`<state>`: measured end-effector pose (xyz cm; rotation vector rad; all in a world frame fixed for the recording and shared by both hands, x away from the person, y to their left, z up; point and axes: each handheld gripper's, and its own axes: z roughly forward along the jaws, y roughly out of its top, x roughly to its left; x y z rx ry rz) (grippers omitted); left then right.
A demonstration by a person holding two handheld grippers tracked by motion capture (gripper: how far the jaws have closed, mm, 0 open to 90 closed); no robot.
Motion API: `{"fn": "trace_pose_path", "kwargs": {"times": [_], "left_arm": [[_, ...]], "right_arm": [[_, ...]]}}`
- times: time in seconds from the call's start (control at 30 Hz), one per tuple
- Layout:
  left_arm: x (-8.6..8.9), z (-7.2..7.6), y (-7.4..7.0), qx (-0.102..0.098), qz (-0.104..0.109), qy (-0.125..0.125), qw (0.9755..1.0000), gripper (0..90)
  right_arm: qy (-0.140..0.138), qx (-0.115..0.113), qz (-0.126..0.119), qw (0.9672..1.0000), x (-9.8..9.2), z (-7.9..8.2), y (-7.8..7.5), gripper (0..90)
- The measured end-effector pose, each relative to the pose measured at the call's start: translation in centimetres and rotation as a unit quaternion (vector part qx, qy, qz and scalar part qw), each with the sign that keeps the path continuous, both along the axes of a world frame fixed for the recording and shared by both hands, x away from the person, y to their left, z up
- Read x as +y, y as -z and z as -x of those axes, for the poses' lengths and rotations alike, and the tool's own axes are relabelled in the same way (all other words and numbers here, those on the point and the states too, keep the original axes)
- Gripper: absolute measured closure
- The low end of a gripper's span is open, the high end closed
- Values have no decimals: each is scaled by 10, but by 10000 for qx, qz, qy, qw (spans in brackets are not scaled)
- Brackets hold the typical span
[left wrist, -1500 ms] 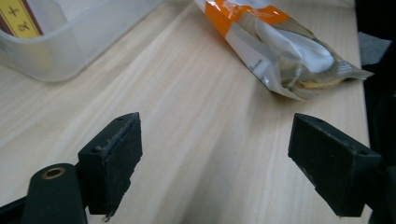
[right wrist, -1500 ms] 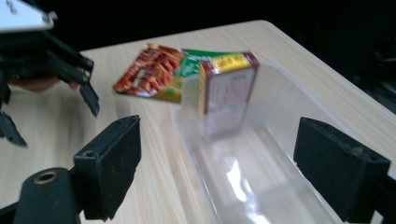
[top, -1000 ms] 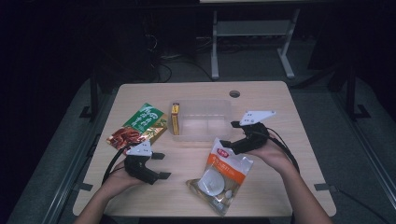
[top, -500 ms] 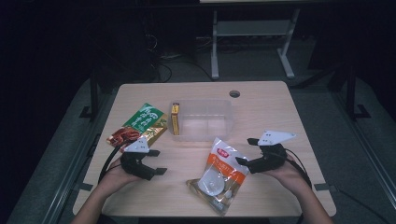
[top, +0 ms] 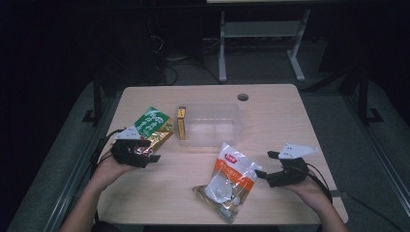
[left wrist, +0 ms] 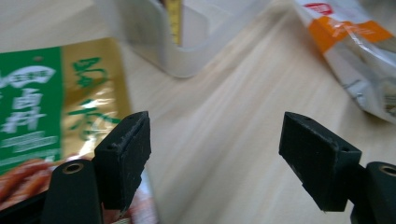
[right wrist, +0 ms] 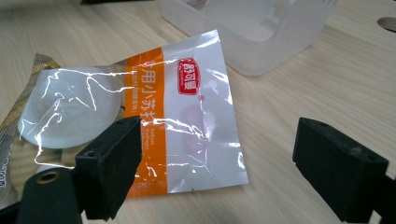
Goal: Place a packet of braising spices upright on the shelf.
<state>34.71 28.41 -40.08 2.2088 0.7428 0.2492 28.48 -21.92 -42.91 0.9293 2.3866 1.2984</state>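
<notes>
While both jaws gape empty: right gripper [top: 263, 175] beside orange-white pouch [right wrist: 180, 116]; straddle near edge, clamp firmly. Left gripper [top: 153, 151]: green packet [left wrist: 37, 102] at left jaw.

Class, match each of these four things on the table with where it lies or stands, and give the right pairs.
Things:
1. green and gold packet
2. clear tub
3. orange and white bag
4. yellow box

Places:
A. in the middle of the table
B. near the front edge, beside the right gripper
C. against the tub's left wall
D. at the left, by the left gripper

Pairs: 1-D, 2-A, 3-B, 4-C
</notes>
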Motion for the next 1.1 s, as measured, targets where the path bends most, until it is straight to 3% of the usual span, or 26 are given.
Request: {"fn": "trace_pose_path", "kwargs": {"times": [0.1, 0.17, 0.37, 0.43, 0.47, 0.5, 0.83, 0.9, 1.03, 1.1], "left_arm": [[10, -12, -9, -136, -173, -193, 9996, 245], [12, -15, -10, -156, -136, -273, 9994, 245], [32, -39, -11, -215, -295, -638, 9973, 243], [40, -49, -5, -278, -439, -810, 9954, 237], [40, -49, -5, -278, -439, -810, 9954, 234], [45, -55, 1, -280, -394, -962, 9942, 233], [67, -83, 23, -248, -474, -1243, 9908, 163], [72, -89, 32, -197, -556, -1334, 9893, 149], [81, -94, 46, -3, -353, -1471, 9885, 130], [87, -96, 51, 56, -398, -1465, 9884, 128]], "right_arm": [[1, -7, -26, 10000, 0, -1, 0, 152], [-16, -14, -4, 10000, 0, -2, 0, 152], [-26, 13, 4, 10000, 1, -4, 1, 152], [-32, 31, 30, 10000, 0, -4, 2, 152], [-41, 38, 44, 10000, 0, -4, 2, 152], [-49, 27, 56, 10000, 0, -4, 3, 152], [-37, 43, 65, 10000, -2, -5, 4, 152], [-72, 52, 83, 9999, -1, -5, 4, 152], [-113, 81, 98, 9999, -1, -5, 6, 152], [-111, 101, 106, 9998, -2, -5, 6, 152]]}}
